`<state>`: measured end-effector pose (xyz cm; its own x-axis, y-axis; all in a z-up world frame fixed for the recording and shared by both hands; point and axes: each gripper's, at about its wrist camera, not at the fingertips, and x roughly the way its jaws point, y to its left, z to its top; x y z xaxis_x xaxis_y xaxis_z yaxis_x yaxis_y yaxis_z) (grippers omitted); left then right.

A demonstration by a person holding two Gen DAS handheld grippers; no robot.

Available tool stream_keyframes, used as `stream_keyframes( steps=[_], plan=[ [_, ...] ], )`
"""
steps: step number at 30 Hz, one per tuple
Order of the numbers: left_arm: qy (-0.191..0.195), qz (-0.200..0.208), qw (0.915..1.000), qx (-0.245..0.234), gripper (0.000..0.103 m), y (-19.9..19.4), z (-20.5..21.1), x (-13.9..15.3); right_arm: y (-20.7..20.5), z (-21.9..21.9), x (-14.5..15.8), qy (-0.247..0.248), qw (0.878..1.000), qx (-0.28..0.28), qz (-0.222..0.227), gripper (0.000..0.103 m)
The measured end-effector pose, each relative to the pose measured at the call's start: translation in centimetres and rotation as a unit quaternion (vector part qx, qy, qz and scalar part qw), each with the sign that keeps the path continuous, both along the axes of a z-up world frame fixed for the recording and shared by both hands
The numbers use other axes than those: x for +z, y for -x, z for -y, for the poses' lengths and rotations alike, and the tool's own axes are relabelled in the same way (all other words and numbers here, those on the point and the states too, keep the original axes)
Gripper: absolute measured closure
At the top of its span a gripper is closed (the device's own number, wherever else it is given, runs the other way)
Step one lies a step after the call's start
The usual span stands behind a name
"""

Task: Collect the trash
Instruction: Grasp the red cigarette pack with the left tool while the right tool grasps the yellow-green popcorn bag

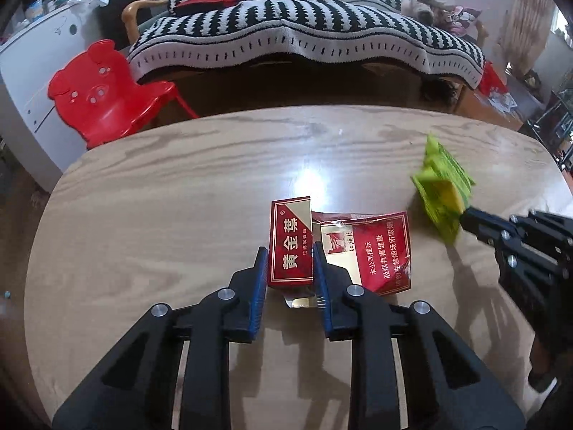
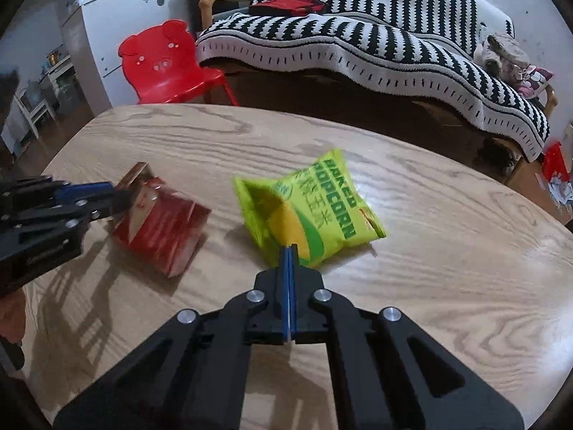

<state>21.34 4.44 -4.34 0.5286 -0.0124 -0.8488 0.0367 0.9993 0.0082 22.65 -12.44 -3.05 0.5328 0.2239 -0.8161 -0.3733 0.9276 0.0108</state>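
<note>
My left gripper (image 1: 289, 251) is shut on a red and gold cigarette box (image 1: 292, 242), which it holds just above the wooden table (image 1: 179, 179). A flattened red cigarette pack (image 1: 372, 251) lies right beside it on the table. My right gripper (image 2: 290, 249) is shut on the edge of a green popcorn bag (image 2: 315, 208), lifted slightly off the table. The bag also shows in the left wrist view (image 1: 442, 191), with the right gripper (image 1: 465, 216) at the right edge. The left gripper (image 2: 118, 193) and red box (image 2: 138, 190) appear at the left of the right wrist view.
A red pig-shaped chair (image 1: 104, 96) stands beyond the table's far left edge. A sofa with a black and white striped blanket (image 1: 304, 32) lies behind the table. A white cabinet (image 1: 35, 57) stands at the far left.
</note>
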Motion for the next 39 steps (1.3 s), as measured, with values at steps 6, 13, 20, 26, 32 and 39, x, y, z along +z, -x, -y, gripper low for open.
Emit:
stream_keyframes(
  steps=[6,13,20,26,32,39],
  plan=[
    [0.008,0.001,1.0000,0.003,0.079,3.7,-1.0,1.3,0.5,2.1,1.7,-0.038,0.998,-0.044,-0.003,0.097],
    [0.019,0.014,0.9996,0.014,0.079,5.2,-2.6,2.3,-1.3,1.7,2.4,-0.034,0.998,-0.044,0.015,0.016],
    [0.037,-0.004,0.9989,0.028,0.079,4.3,-3.8,0.4,-5.0,-0.7,-1.1,0.039,0.999,-0.018,-0.009,0.015],
    [0.040,-0.008,0.9989,0.024,0.079,4.0,-3.8,0.3,-7.0,-0.9,-2.5,0.039,0.999,-0.010,-0.019,0.015],
    [0.038,-0.011,0.9990,0.020,0.079,4.0,-3.7,0.1,-7.1,-0.2,-1.8,0.028,0.999,-0.012,-0.012,0.040],
    [0.034,-0.009,0.9992,0.020,0.079,4.7,-3.1,0.1,-3.9,0.7,-0.4,0.025,0.999,-0.024,0.015,0.052]
  ],
)
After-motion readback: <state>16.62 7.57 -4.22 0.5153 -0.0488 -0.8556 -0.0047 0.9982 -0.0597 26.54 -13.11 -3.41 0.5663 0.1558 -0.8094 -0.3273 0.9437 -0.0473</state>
